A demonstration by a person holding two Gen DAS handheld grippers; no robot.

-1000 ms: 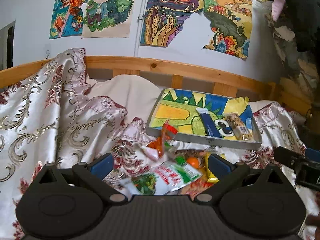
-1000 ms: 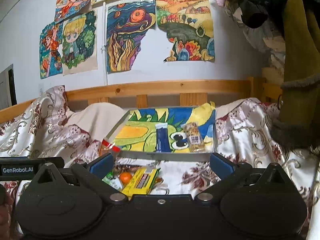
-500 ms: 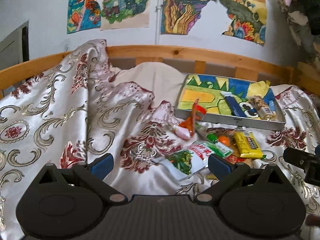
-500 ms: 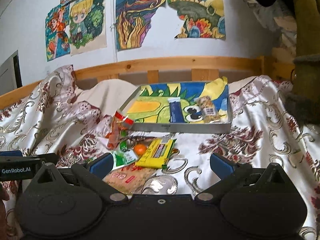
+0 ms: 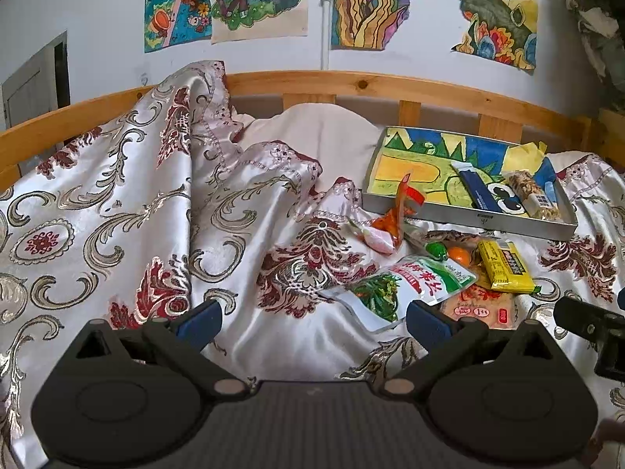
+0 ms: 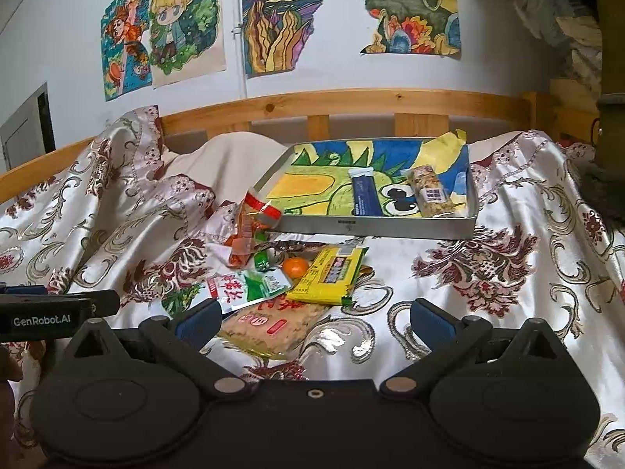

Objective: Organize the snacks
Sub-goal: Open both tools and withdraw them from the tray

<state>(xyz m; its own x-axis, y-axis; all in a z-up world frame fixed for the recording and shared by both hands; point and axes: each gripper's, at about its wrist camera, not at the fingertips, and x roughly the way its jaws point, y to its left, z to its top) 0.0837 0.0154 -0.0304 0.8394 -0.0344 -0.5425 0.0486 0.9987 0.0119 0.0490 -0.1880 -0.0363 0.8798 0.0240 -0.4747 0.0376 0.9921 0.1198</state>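
Observation:
A metal tray (image 5: 484, 218) (image 6: 390, 228) with a painted dinosaur lining lies on the bed and holds a blue bar (image 6: 362, 192) and a granola bar (image 6: 429, 192). In front of it lies a heap of snacks: a green-and-white pouch (image 5: 406, 285) (image 6: 246, 287), a yellow packet (image 5: 506, 267) (image 6: 332, 275), a tan cracker packet (image 6: 273, 326), an orange-red wrapper (image 5: 398, 211) (image 6: 254, 215) and a small orange (image 6: 295, 266). My left gripper (image 5: 312, 318) is open and empty, left of the heap. My right gripper (image 6: 314, 316) is open and empty above the cracker packet.
A patterned satin bedspread (image 5: 117, 215) covers the bed in rumpled folds. A wooden bed rail (image 5: 351, 82) runs along the back under wall drawings. Dark clothing hangs at the far right (image 6: 609, 117). The other gripper's body shows at each view's edge (image 5: 586, 320).
Both grippers have pulled back and tilted down, so the snack heap and tray sit farther off and more of the bedspread shows. Both stay open and empty.

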